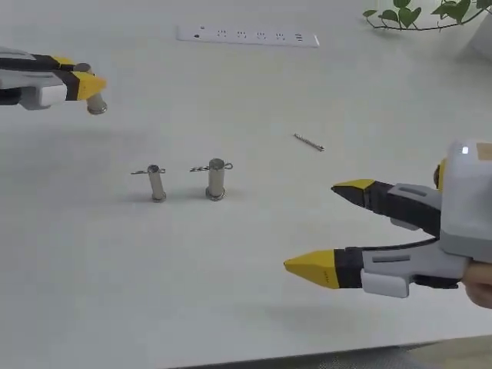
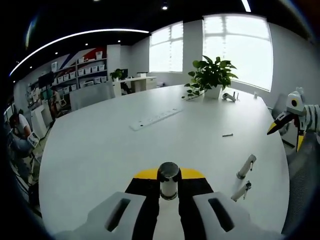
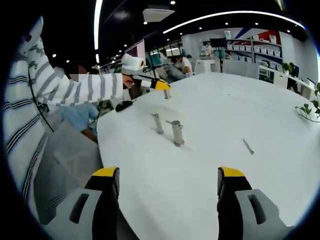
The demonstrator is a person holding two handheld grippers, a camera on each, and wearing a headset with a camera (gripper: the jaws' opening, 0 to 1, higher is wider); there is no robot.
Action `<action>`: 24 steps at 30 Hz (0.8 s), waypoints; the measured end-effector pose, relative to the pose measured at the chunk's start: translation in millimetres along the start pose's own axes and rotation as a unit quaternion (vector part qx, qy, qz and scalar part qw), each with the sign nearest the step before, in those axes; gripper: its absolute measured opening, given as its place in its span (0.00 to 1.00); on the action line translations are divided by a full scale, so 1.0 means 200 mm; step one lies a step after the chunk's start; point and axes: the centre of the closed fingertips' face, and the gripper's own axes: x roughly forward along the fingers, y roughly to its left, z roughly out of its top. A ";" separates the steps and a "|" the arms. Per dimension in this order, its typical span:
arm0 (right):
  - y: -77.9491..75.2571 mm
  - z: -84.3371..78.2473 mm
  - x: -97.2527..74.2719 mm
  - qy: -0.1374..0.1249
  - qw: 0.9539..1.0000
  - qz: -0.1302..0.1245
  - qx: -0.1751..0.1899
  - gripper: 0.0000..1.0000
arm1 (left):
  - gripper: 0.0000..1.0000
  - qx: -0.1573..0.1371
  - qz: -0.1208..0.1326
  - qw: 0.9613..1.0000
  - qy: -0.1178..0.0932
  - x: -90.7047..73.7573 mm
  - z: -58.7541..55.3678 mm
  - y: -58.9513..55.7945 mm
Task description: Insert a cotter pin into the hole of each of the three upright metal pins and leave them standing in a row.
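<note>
The left gripper's [image 2: 169, 176] fingers [image 2: 145, 175] are closed on a short metal pin [image 2: 169, 186], which stands up between the yellow tips with its round head toward the camera. In the head view this gripper sits at about ten o'clock, and I cannot tell whether the pin's foot touches the bench [image 1: 254, 307]. The right gripper [image 1: 319, 227] is at about four o'clock in the head view. Its fingers [image 1: 307, 267] are spread wide apart with nothing between them. From the held pin, toward four o'clock, two upright pins [image 1: 157, 183] stand side by side on the bench, close together but apart. Each has a cotter pin [image 1: 201, 167] through its top, sticking out to one side. A loose cotter pin [image 1: 308, 142] lies flat on the bench at about two o'clock from that pair, well clear of both grippers. At twelve o'clock in the head view a white power strip [image 1: 247, 36] lies across the bench. At one o'clock the leaves of a plant [image 1: 415, 14] reach in from the corner. In the right gripper view a striped sleeve [image 3: 75, 87] leads out to the left gripper.
</note>
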 end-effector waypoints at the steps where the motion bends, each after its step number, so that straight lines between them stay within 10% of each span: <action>1: 0.00 0.00 0.00 0.000 1.000 0.000 -0.001 0.82 | 0.10 -0.002 -0.006 1.000 -0.002 -0.01 0.01 -0.01; 9: 0.01 0.00 -0.01 -0.004 1.000 0.000 -0.003 0.81 | 0.10 0.006 -0.027 1.000 -0.014 -0.06 0.04 -0.05; 24: 0.02 -0.01 -0.03 -0.007 1.000 -0.005 -0.007 0.81 | 0.11 0.066 -0.081 0.995 0.007 -0.19 0.05 -0.28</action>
